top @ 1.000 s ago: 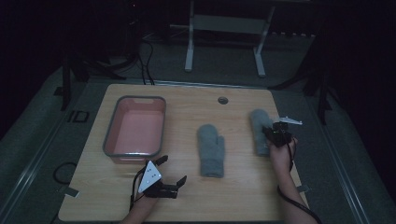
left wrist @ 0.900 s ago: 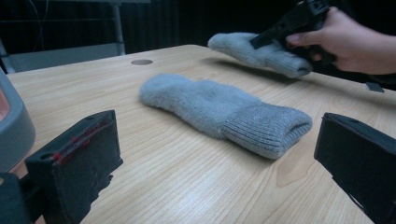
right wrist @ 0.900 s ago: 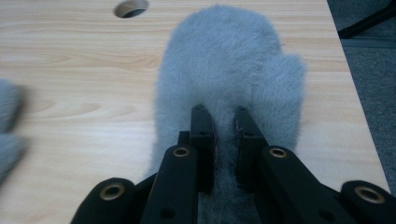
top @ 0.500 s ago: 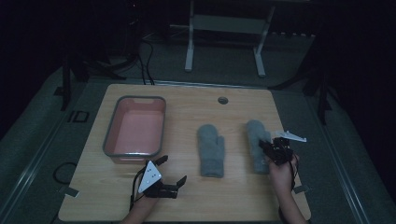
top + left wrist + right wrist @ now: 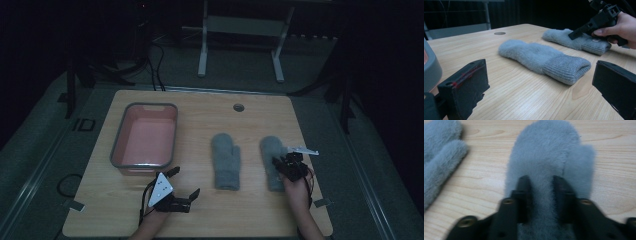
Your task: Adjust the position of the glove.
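Two grey fluffy mittens lie side by side on the wooden table (image 5: 200, 210), cuffs toward me. The left mitten (image 5: 226, 160) (image 5: 536, 56) (image 5: 441, 157) lies free. My right gripper (image 5: 278, 165) (image 5: 541, 187) rests on top of the right mitten (image 5: 270, 147) (image 5: 549, 147) (image 5: 564, 37) near its cuff. Its jaws have just been opening and now stand apart, with a ridge of the mitten's fur between them. My left gripper (image 5: 185, 180) (image 5: 539, 72) sits low near the table's front, wide open and pointing at the left mitten's cuff, with nothing in it.
A pink tub with a grey rim (image 5: 150, 105) stands at the left of the table, its corner (image 5: 431, 70) close to my left gripper. A round cable hole (image 5: 238, 107) (image 5: 499, 33) sits near the far edge. A white frame's legs (image 5: 202, 55) stand on the floor behind.
My right hand has come toward me, dragging the right mitten back until it lies level with the left one. Its jaws have parted. The left gripper has stayed put.
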The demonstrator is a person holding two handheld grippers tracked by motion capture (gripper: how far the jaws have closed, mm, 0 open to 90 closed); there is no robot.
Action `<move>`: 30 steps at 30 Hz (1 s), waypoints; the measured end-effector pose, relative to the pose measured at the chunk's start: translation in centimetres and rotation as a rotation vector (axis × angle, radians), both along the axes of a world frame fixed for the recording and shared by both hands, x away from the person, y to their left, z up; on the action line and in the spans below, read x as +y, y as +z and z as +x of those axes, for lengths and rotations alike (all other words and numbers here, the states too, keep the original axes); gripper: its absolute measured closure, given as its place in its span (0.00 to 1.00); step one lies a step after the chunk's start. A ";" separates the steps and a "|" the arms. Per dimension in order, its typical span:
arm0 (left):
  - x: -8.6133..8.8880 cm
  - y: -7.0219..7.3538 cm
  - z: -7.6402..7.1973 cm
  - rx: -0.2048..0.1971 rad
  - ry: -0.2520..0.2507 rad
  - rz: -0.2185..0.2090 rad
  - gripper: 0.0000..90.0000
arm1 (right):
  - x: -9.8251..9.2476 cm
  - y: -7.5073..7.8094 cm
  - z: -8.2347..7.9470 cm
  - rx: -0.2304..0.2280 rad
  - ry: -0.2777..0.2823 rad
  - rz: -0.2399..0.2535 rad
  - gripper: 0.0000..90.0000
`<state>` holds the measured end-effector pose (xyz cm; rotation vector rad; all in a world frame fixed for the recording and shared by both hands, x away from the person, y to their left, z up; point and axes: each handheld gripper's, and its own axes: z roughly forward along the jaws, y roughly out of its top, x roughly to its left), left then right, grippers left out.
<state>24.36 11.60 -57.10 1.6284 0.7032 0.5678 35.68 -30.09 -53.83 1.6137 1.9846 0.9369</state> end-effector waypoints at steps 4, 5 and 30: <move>0.0 0.0 0.0 -0.001 -0.002 0.001 0.01 | 0.0 0.4 -0.3 -0.005 0.013 -0.017 0.55; 0.0 0.0 0.0 -0.002 -0.003 0.001 0.01 | 0.0 0.4 -0.4 -0.010 0.015 -0.018 0.54; 0.0 0.0 0.0 -0.001 0.000 0.002 0.01 | 2.9 1.9 -1.8 -0.115 -0.049 0.009 0.91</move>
